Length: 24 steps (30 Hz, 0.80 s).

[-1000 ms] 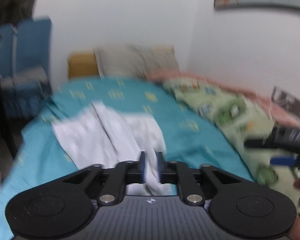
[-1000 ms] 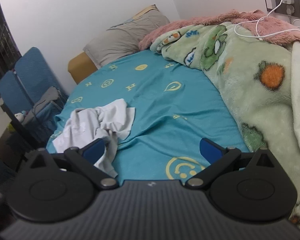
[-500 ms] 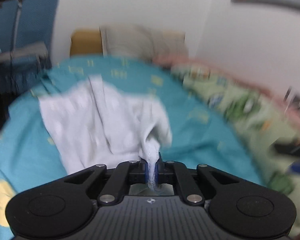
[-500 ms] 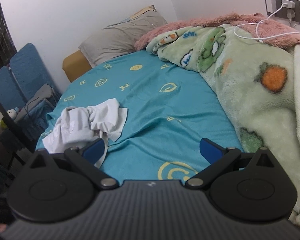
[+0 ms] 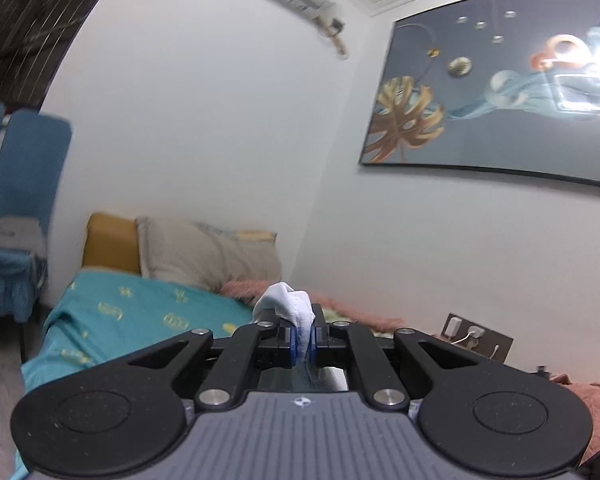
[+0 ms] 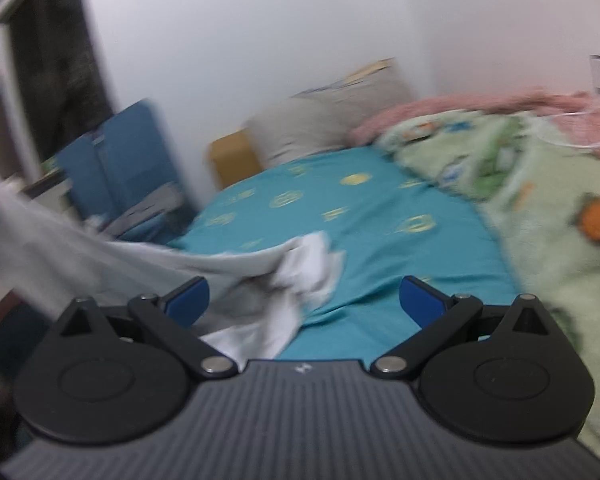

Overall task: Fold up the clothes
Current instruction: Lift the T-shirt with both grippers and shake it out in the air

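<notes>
My left gripper point(image 5: 302, 334) is shut on a fold of the white garment point(image 5: 288, 306), which bunches above its blue pads; the gripper is raised and looks toward the wall over the bed. In the right wrist view the white garment point(image 6: 148, 268) stretches from the upper left down onto the teal bedsheet point(image 6: 380, 224), partly lifted off it. My right gripper point(image 6: 304, 300) is open and empty, low over the front of the bed, with the garment's lower end just ahead of its left finger.
A green cartoon blanket point(image 6: 540, 200) and a pink blanket point(image 6: 480, 108) lie along the bed's right side. A grey pillow point(image 6: 324, 124) sits at the head. Blue chairs point(image 6: 116, 160) stand left of the bed. A large picture point(image 5: 500, 96) hangs on the wall.
My left gripper has risen and tilted up with the garment, pulling it off the sheet and stretching it leftward. My right gripper has moved lower and closer to the bed, still open.
</notes>
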{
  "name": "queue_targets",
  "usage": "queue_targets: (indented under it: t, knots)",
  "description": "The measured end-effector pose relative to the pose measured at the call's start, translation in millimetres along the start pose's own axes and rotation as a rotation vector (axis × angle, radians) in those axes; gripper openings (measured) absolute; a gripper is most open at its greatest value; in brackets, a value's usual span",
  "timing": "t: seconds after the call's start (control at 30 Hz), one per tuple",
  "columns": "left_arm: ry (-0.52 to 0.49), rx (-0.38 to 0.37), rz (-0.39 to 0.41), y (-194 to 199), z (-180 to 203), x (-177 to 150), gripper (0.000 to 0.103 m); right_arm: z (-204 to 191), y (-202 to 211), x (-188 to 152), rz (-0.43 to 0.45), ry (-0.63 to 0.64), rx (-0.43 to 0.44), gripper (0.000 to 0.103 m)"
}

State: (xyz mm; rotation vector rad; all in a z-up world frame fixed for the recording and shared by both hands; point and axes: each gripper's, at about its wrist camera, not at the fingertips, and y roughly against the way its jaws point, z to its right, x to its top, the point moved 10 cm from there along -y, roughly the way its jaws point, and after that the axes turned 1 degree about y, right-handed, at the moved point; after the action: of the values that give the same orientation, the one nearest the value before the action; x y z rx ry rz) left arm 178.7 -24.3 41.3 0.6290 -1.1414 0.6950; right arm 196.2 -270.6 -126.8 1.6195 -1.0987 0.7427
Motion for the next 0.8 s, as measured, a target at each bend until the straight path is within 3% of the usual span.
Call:
queue_targets:
  t: [0.1,0.27,0.47,0.57,0.8]
  knots:
    - [0.015,0.021,-0.058,-8,-18,-17,0.007,-35,-23,-20,-0.112,0.059,0.097,0.103]
    - [0.013,0.069,-0.137,-15,-56,-42,0.009,-71,-75,-53,-0.263,0.111,0.105,0.103]
    - [0.126,0.085,-0.151,-25,-91,-54,0.009,-113,-91,-110,-0.419,0.198,0.235,0.101]
    - [0.177,0.084,-0.164,-30,-101,-56,0.01,-124,-76,-93,-0.336,0.208,0.29,0.101]
    - [0.226,0.057,-0.209,-38,-99,-65,0.013,-125,-39,-35,-0.061,0.244,0.302,0.099]
